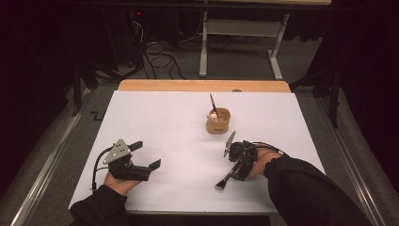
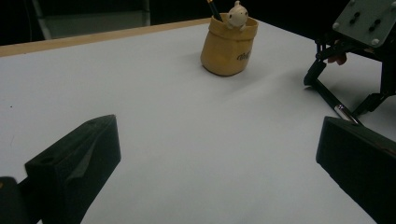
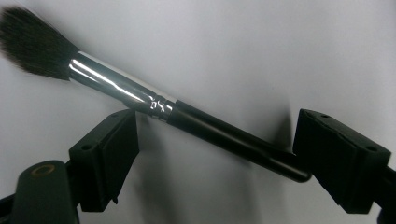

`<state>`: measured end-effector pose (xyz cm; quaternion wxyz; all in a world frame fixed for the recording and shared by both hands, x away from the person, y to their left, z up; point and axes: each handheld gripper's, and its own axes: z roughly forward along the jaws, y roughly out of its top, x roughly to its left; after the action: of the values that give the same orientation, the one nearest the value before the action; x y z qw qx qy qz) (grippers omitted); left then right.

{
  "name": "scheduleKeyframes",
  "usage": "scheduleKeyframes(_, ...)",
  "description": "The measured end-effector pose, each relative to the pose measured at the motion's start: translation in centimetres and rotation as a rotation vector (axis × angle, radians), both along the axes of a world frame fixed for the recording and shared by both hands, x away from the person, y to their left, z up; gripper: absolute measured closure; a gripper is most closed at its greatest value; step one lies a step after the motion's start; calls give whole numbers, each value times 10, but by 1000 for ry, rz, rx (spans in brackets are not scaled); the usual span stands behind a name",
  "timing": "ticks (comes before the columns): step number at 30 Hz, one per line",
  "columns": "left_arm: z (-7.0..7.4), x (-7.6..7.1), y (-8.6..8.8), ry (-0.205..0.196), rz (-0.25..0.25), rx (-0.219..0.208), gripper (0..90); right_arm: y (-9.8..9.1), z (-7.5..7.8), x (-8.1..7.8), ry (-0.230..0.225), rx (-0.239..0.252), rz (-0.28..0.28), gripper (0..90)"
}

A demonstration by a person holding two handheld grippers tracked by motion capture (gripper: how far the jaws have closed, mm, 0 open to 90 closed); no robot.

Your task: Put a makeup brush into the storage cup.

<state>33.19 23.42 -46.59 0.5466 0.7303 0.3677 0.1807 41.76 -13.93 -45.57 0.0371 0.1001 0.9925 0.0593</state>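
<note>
**Jaws straddle the makeup brush**

The right gripper's jaws stand apart astride the makeup brush, which lies flat on the white table, ready for gripping. The left gripper rests open; the pen cup waits nearby.

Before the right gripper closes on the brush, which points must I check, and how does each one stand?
1. Brush lies between the right gripper jaws: ok.
2. Jaws squarely across the handle: not ok, the brush lies slanted.
3. Pads pressing the brush: not ok, jaws open.
4. Cup upright, apart from the brush: ok.
5. Room in the cup: cannot tell, a pencil stands inside.
6. Left gripper open, away from the brush: ok.
</note>
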Motion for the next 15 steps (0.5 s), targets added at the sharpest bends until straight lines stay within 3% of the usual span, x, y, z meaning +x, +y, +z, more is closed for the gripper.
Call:
scheduleKeyframes(5, 0, 0, 0, 1, 1, 0, 6, -3, 1, 1, 30, 21, -26, 232)
scheduleKeyframes(15, 0, 0, 0, -1, -1, 3, 7, -10, 4, 0, 24, 48, -63, 363)
